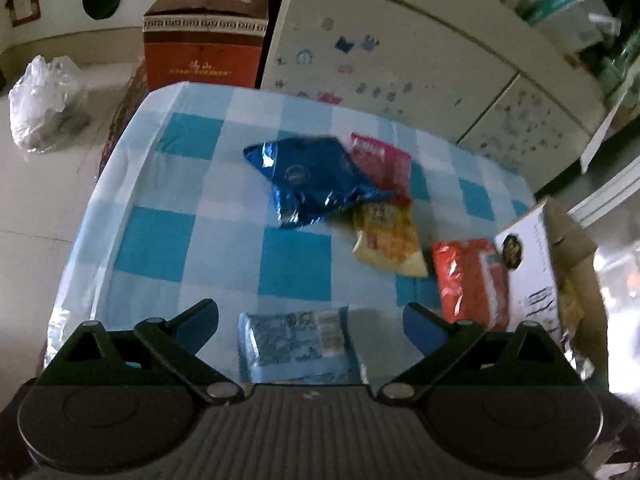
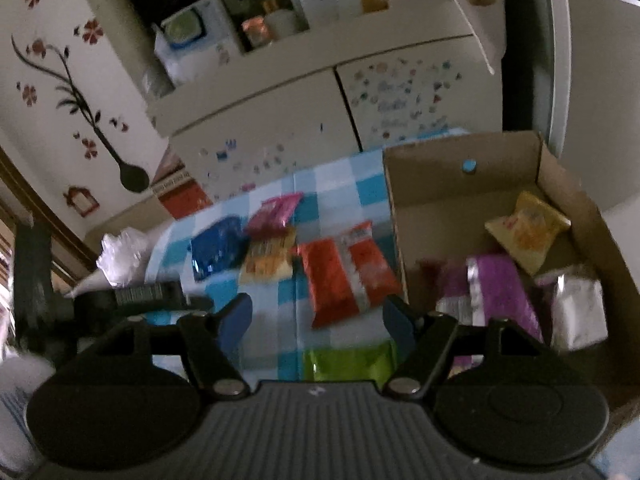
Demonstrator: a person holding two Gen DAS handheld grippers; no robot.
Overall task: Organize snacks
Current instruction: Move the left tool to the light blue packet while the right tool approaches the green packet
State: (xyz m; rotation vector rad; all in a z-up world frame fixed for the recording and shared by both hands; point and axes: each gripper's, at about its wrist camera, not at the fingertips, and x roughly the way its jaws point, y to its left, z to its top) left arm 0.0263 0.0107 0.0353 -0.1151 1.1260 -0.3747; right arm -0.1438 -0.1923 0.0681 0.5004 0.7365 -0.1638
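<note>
Checked tablecloth [image 1: 224, 248] under us carries loose snacks: blue bag [image 1: 312, 180], yellow bag [image 1: 388, 240], red packs [image 2: 344, 276]. Our left gripper [image 1: 310, 320] and right gripper [image 2: 318, 320] both gape, holding nothing. Beside them, the box [image 2: 560, 184] holds more packets.

Beyond your left gripper's fingers you've got a blue checked tablecloth [image 1: 160, 240], and past its far edge a red-brown carton [image 1: 204, 36] on the floor. Off to the far left sits a crumpled clear plastic bag [image 1: 44, 100]. Ahead and right there's a white cabinet with stickers [image 1: 400, 68]. Above your right gripper, cluttered shelves [image 2: 256, 20] and a flower wall decal [image 2: 76, 92].
</note>
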